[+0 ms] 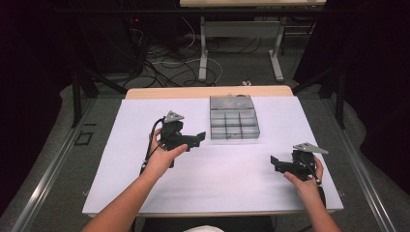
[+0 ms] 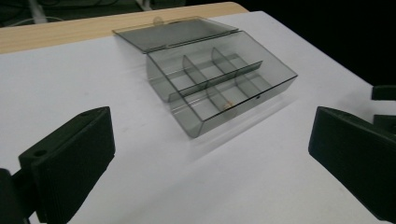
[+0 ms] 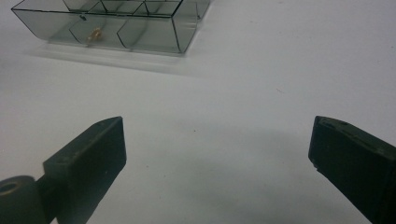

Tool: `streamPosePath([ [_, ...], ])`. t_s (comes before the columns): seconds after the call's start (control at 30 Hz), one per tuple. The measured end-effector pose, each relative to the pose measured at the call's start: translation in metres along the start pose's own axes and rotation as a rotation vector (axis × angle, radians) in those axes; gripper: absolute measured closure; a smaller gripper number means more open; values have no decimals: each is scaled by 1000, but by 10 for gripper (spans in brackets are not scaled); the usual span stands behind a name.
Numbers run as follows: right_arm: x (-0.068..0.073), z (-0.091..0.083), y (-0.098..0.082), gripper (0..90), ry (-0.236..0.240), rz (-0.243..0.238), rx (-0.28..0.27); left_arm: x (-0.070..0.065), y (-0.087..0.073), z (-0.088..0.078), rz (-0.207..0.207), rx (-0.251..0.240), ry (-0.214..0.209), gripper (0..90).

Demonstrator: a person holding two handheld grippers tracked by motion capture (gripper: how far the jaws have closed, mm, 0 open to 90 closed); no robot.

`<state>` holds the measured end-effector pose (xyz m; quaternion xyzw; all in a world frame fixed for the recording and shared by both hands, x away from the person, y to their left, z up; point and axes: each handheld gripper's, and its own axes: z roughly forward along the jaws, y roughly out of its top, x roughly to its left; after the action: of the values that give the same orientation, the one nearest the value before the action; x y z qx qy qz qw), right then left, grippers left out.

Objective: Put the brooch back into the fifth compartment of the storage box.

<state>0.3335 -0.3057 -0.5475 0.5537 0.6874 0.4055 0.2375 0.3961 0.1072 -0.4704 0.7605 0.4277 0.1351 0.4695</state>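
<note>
Jaws of the left gripper [image 1: 197,140] are standing spread wide, nothing between them; in the left gripper view the two black pads [image 2: 70,161] are sitting far apart at the frame edges with bare white table cover [image 2: 243,186] showing in the gap. Right gripper [image 1: 276,163] is likewise gaping, pads [image 3: 91,158] well apart over the white surface, pinching nothing.

Left hand [image 1: 162,154] is holding its gripper just beside the clear compartment box [image 1: 234,124], jaws pointing toward the box's near left corner but not touching it. Right hand [image 1: 304,179] is holding its gripper well apart from the box, near the front right of the table, jaws pointing left.

Box is sitting on the white cover toward the far middle of the table, lid [image 2: 173,33] lying open and flat behind it. Dividers are splitting the box into several compartments. One small gold-coloured piece [image 3: 95,34] is lying in a front-row compartment, too small to identify. Wooden table edge [image 1: 203,92] is showing beyond the cover.
</note>
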Motion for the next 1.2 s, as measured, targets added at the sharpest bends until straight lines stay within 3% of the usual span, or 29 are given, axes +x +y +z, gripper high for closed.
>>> streamPosePath([
  [0.2,0,0,0,37,0,7,3,9,-14,-13,-46,-19,-8,3],
  [0.6,0,-1,0,38,-4,11,-1,36,-36,-47,-38,3,82,3],
  [0.9,1,0,0,37,-17,16,-10,55,-56,-69,-93,-9,137,4],
  [1.2,0,-1,0,37,-15,7,-7,70,-79,-80,-141,18,180,8],
])
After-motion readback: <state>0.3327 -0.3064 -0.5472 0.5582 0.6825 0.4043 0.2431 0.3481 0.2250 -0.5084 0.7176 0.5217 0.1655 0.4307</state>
